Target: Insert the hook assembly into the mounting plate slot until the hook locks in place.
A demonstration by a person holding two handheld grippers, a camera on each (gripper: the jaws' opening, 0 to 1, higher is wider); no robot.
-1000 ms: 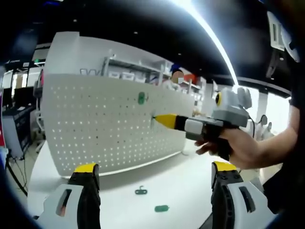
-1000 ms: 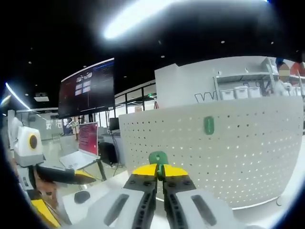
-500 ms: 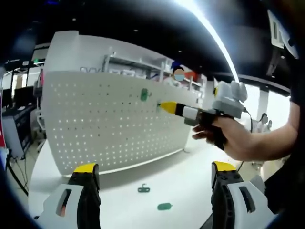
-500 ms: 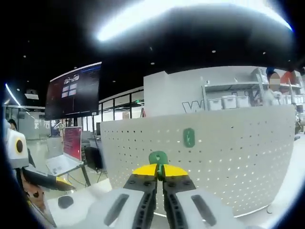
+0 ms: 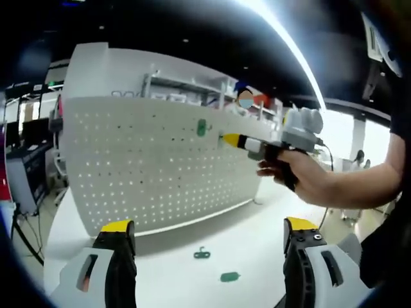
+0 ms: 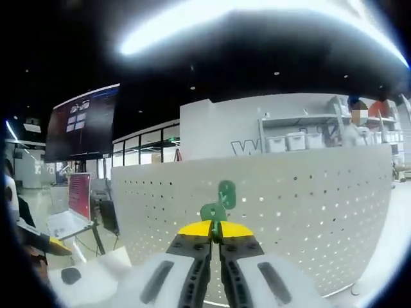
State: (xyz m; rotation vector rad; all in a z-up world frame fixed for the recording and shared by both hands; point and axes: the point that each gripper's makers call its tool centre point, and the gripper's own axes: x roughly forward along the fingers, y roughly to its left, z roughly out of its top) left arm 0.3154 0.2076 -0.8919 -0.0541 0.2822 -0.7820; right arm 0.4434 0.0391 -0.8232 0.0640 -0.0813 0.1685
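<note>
A white perforated mounting plate [image 5: 148,167] stands upright on the white table; a green hook [image 5: 201,128] hangs on it near its top. My right gripper [image 6: 216,229] is shut on a second green hook assembly [image 6: 212,212], held just below the mounted hook [image 6: 226,193] and close to the plate [image 6: 308,212]. In the left gripper view the right gripper [image 5: 226,139] comes in from the right in a person's hand, its yellow tip near the plate beside the mounted hook. My left gripper [image 5: 205,234] is open, low over the table. Two more green hooks [image 5: 202,253] [image 5: 229,277] lie on the table between its jaws.
The white table [image 5: 257,237] runs in front of the plate. Behind the plate are shelves with white bins [image 6: 295,141] and a white wall. A dark wall screen [image 6: 80,122] and a desk with a monitor [image 6: 78,196] lie off to the plate's left.
The right gripper has risen with its hook and moved toward the mounted hook, closer to the plate's top. The left gripper stays open and nearly still.
</note>
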